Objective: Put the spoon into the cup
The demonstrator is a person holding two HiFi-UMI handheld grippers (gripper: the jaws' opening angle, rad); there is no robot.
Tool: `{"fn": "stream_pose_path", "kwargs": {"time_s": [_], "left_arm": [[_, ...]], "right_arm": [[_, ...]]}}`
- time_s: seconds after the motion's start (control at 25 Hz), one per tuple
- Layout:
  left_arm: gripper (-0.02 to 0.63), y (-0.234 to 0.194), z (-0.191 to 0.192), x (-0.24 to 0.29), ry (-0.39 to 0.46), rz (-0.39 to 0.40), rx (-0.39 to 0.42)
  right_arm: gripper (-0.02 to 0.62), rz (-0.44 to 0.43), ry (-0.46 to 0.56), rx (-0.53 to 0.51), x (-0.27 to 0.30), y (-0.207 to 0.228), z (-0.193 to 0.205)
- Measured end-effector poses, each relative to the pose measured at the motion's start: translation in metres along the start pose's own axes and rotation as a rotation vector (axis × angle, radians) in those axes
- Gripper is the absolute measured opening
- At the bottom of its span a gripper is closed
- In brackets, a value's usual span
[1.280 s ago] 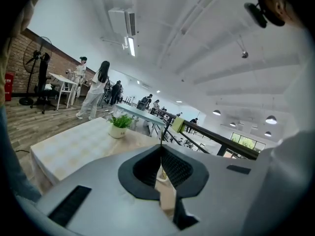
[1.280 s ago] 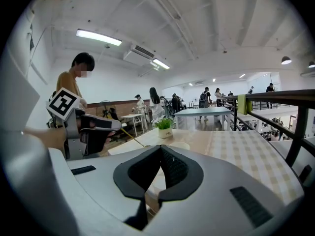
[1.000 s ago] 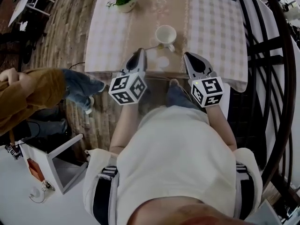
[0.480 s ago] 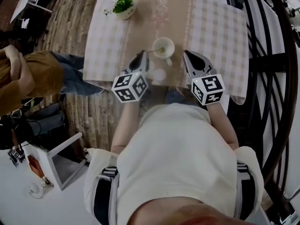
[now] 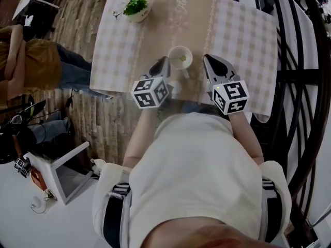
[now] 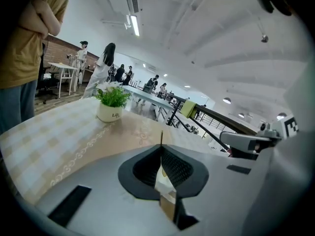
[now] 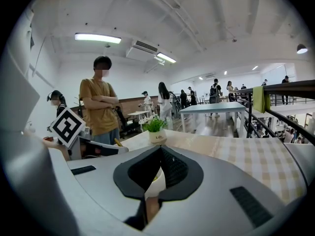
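While left gripper (image 5: 164,62) and right gripper (image 5: 207,61) are clenched empty | spoon (image 5: 182,59), seemingly in cup (image 5: 174,51), is judged light, stiff, slippery | mid-handle hold is favoured.

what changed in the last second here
The left gripper, jaws shut on the spoon, moved in toward the cup. The spoon's far end was beside the cup a second ago and now appears to sit inside it. Unchanged: the right gripper with jaws together and empty beside the cup, the cup upright on the table, and the potted plant at the far corner.
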State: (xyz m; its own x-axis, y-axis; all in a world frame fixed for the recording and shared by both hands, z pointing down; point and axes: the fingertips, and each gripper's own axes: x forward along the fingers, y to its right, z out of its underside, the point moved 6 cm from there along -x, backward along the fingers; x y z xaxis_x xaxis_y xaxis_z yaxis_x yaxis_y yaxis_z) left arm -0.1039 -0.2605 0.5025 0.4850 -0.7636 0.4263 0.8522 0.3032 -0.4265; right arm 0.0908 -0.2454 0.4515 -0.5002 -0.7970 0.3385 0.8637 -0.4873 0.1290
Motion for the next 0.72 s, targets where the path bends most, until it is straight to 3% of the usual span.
{"fn": "stream_pose_path", "kwargs": {"time_s": [0.72], "left_arm": [[0.006,-0.001,0.022,0.030,-0.060,-0.036,0.004]], "right_arm": [[0.000,-0.033,-0.032,0.022,0.014,0.016,0.015]]}}
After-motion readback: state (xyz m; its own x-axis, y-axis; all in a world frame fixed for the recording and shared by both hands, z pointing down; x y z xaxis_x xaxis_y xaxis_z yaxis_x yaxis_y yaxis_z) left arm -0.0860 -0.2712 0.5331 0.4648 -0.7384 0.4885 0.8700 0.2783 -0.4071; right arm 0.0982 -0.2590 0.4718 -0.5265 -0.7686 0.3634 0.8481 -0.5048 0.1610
